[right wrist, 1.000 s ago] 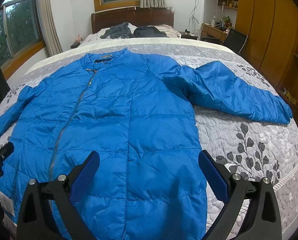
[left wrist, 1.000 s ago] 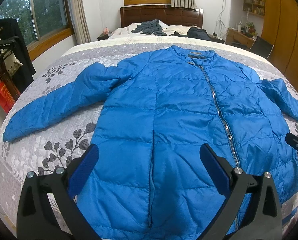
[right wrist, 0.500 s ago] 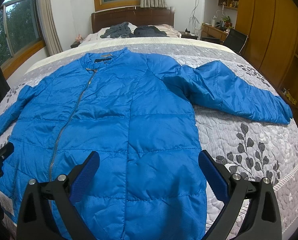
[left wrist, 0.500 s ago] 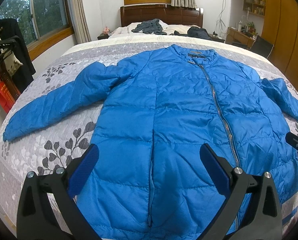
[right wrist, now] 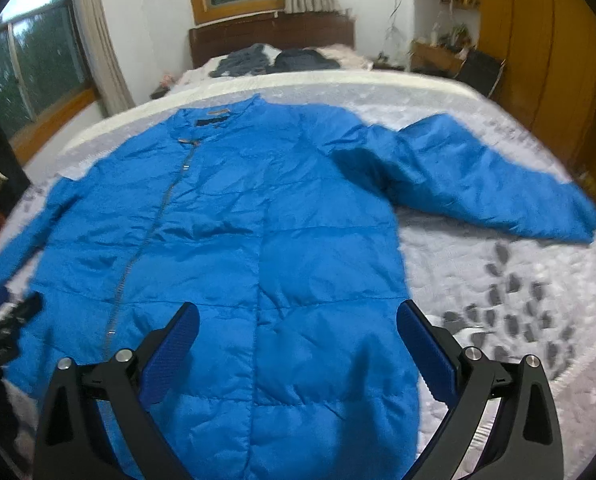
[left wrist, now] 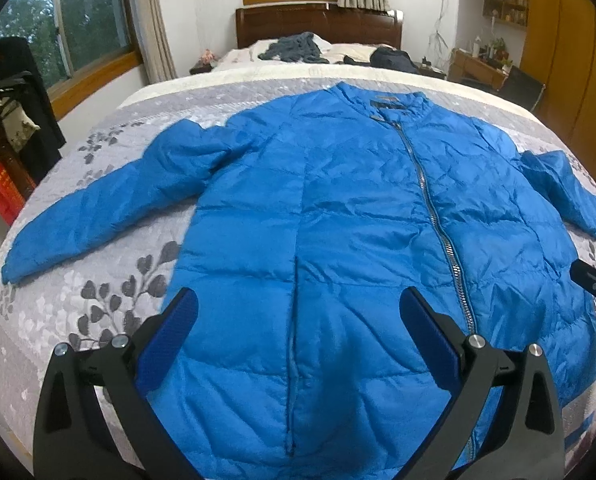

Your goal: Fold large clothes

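Bed w/ grey leaf-print quilt (left wrist: 97,304), blue puffer jacket (left wrist: 338,208) spread flat on it, zipped, sleeves out, dark clothes (left wrist: 293,46) piled nr headboard, left gripper (left wrist: 298,312) & right gripper (right wrist: 298,320) over hem, jaws wide, empty

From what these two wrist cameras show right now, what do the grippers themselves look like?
Both match. The left gripper and right gripper each have two black plastic fingers with triangular cut-outs, silver round bolt heads near the knuckles, and blue textured pads on the inner faces. No cables, markings, hands or sleeves are visible.
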A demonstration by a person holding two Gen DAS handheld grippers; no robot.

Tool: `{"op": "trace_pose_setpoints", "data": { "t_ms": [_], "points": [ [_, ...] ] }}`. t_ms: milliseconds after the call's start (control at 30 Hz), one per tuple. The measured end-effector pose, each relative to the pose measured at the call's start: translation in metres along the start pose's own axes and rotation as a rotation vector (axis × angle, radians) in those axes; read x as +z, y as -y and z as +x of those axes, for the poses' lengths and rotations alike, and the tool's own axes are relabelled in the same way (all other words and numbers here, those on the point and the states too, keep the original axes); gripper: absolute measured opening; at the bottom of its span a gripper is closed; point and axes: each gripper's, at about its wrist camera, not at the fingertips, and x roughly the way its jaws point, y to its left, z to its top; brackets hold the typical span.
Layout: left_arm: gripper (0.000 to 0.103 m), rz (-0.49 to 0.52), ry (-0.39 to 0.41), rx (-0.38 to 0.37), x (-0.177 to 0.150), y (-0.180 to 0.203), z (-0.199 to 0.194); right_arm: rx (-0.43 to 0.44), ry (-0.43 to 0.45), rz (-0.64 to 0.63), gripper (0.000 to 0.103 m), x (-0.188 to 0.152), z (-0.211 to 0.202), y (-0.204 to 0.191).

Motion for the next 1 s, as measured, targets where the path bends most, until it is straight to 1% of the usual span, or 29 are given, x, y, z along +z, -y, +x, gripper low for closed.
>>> {"op": "trace_pose_setpoints", "data": {
  "t_ms": [67,100,167,200,267,300,333,367,433,467,533,567,633,700,800,867,900,933,967,1000],
  "points": [
    [0.1,0.01,-0.03,-0.068,0.003,0.004,0.009,0.055,-0.033,0.044,0.099,0.005,0.005,0.019],
    [0.1,0.012,-0.041,-0.1,0.004,0.006,0.013,0.067,-0.043,0.06,0.099,0.008,0.006,0.029],
    [0.1,0.003,-0.047,-0.135,0.008,0.01,0.018,0.057,-0.044,0.104,0.099,0.017,0.006,0.057],
    [0.1,-0.007,-0.044,-0.149,0.012,0.014,0.022,0.031,-0.036,0.137,0.099,0.023,0.006,0.078],
    [0.1,-0.013,-0.046,-0.15,0.02,0.022,0.027,-0.014,-0.028,0.213,0.099,0.035,0.008,0.121],
    [0.1,-0.01,-0.045,-0.154,0.028,0.029,0.029,-0.028,-0.034,0.269,0.099,0.041,0.011,0.152],
    [0.1,-0.006,-0.041,-0.156,0.034,0.036,0.03,-0.037,-0.046,0.315,0.099,0.045,0.014,0.175],
    [0.1,0.002,-0.035,-0.156,0.041,0.043,0.032,-0.034,-0.065,0.405,0.099,0.048,0.018,0.212],
    [0.1,0.011,-0.027,-0.159,0.054,0.057,0.033,-0.031,-0.075,0.512,0.099,0.05,0.024,0.26],
    [0.1,0.016,-0.02,-0.166,0.063,0.066,0.036,-0.055,-0.08,0.56,0.099,0.051,0.027,0.289],
    [0.1,0.02,-0.014,-0.174,0.075,0.079,0.04,-0.088,-0.083,0.608,0.099,0.052,0.031,0.323],
    [0.1,0.023,-0.008,-0.179,0.081,0.087,0.042,-0.087,-0.077,0.655,0.099,0.05,0.034,0.345],
    [0.1,0.029,0.001,-0.182,0.089,0.099,0.046,-0.032,-0.063,0.72,0.099,0.046,0.039,0.372],
    [0.1,0.03,0.014,-0.184,0.096,0.111,0.051,0.052,-0.031,0.779,0.1,0.044,0.043,0.395],
    [0.1,0.031,0.024,-0.179,0.102,0.123,0.06,0.099,0.018,0.803,0.099,0.05,0.043,0.41],
    [0.1,0.031,0.021,-0.178,0.103,0.128,0.067,0.119,0.028,0.838,0.092,0.052,0.047,0.422],
    [0.1,0.033,0.018,-0.177,0.103,0.129,0.071,0.115,0.037,0.838,0.088,0.054,0.047,0.427],
    [0.1,0.036,0.015,-0.175,0.101,0.128,0.074,0.105,0.045,0.83,0.075,0.056,0.046,0.429],
    [0.1,0.041,0.011,-0.169,0.1,0.128,0.078,0.082,0.04,0.82,0.06,0.058,0.046,0.432],
    [0.1,0.042,0.009,-0.164,0.099,0.127,0.079,0.063,0.036,0.819,0.052,0.058,0.046,0.43]
  ]
}}
